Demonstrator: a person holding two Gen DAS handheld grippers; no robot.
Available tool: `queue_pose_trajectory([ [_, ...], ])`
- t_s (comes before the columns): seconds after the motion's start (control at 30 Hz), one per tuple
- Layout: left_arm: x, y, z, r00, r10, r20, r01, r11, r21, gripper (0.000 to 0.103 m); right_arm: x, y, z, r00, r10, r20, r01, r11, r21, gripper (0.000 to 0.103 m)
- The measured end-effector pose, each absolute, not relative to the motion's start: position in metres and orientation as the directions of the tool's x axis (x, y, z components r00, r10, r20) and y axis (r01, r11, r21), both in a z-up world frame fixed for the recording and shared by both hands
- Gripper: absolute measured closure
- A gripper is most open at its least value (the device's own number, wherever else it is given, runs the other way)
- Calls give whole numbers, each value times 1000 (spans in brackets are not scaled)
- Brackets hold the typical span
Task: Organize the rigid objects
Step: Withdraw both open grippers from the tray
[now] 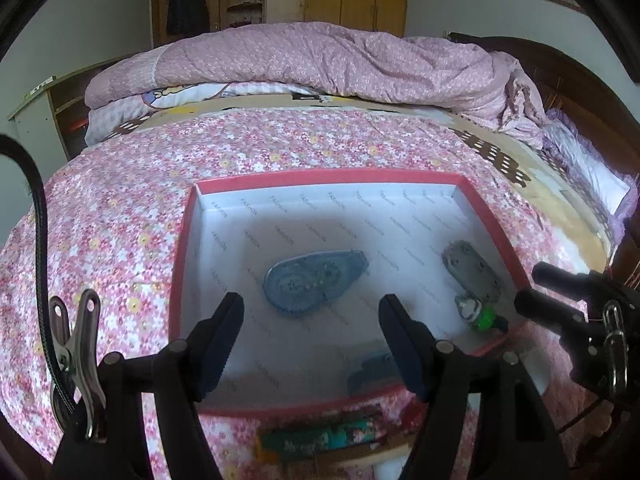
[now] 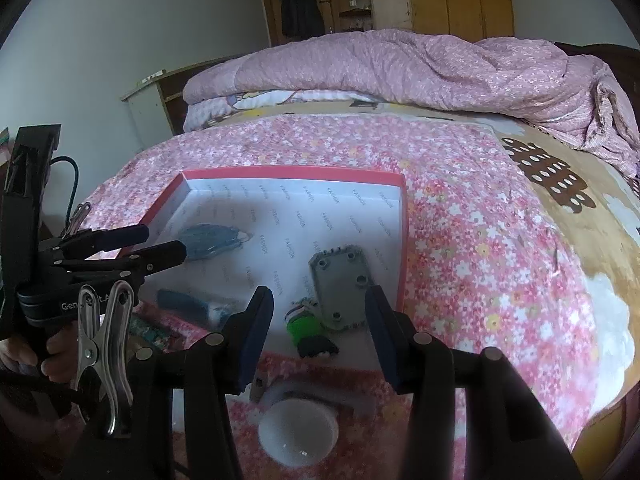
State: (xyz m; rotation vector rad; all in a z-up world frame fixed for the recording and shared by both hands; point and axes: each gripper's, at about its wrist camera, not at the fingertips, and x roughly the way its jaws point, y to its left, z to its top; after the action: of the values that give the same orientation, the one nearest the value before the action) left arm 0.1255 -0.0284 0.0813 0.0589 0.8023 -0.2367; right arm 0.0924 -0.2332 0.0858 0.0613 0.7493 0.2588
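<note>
Bed [image 1: 120,208] under pink floral cover. Red-rimmed box [image 1: 188,240] lying toward the bed's near edge. Inside it: blue correction-tape dispenser [image 1: 312,280] near the middle, grey plate [image 2: 340,284] by the right wall, green piece [image 2: 302,326] touching it. Left tool [image 1: 312,336] and right tool [image 2: 320,328] hovered apart-jawed, gripping nothing.

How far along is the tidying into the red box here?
Done: the red box already holds a blue tape dispenser, a grey plate, a green piece and a dark blue item. In hand: nothing; the left tool and right tool are both open and empty. Left: a white lamp and a colourful box lie outside on the bedspread.
</note>
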Motion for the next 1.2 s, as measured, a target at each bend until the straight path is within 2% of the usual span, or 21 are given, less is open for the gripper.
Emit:
queue_pose_trajectory([
  [0.63, 65, -6, 83, 686, -164, -709, 207, 978, -26, 30, 37, -230, 87, 712, 269, -649, -199, 963, 181, 54],
  [1.2, 23, 7, 49, 633, -157, -758, 212, 977, -26, 30, 0, -222, 67, 675, 280, -683, -198, 960, 198, 54],
])
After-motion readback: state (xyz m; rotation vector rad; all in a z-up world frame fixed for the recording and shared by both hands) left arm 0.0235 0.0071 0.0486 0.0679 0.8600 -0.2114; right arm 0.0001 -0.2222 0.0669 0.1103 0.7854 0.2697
